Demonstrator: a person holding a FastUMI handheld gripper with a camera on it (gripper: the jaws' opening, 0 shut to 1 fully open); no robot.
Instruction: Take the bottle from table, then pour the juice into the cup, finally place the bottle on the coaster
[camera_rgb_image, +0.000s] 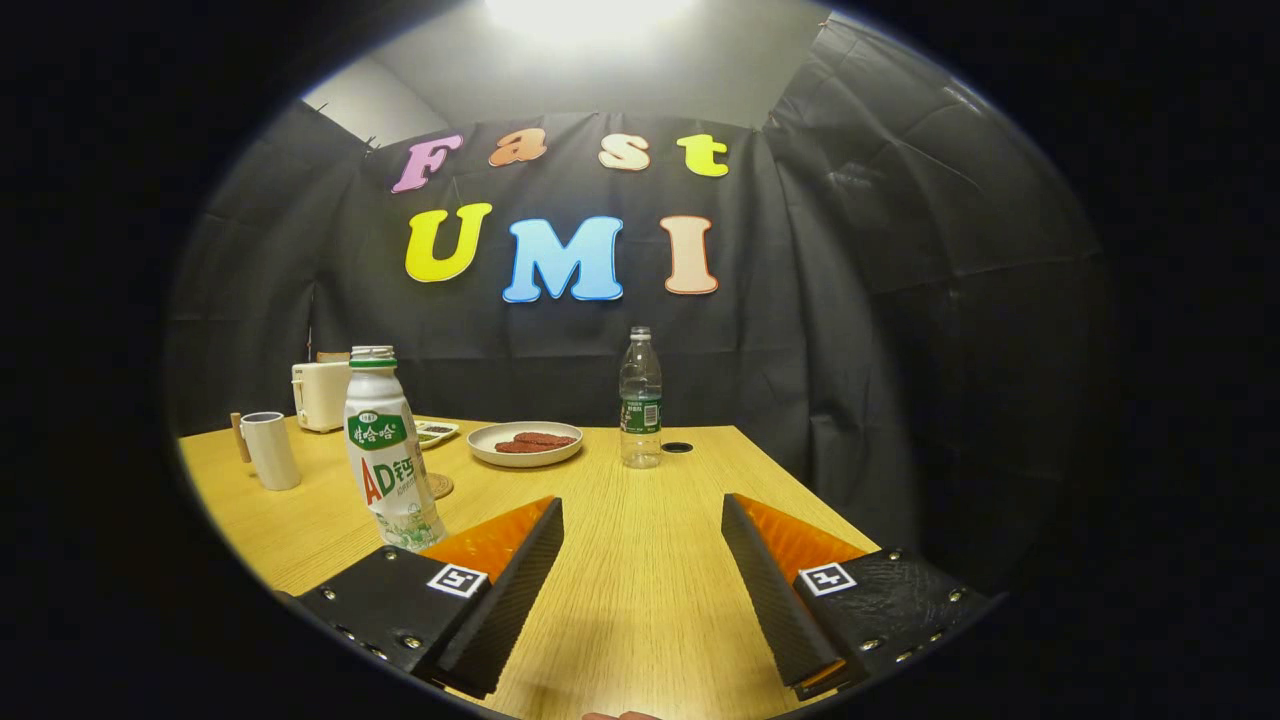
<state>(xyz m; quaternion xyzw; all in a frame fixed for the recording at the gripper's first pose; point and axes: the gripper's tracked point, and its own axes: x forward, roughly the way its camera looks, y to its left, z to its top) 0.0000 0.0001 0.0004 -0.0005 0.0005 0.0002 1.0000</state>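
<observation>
On the table (640, 600) we see the bottle (388, 450) left of our open tongs (642, 520), with the cup (270, 450) further left and the coaster (440, 486) just behind the bottle.

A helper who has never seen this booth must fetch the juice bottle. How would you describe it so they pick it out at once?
On the wooden table, look just beyond the open gripper, by the finger nearer the cup. The juice bottle stands upright there. Unlike the clear water bottle farther back, it is opaque white, with a green neck band.
</observation>
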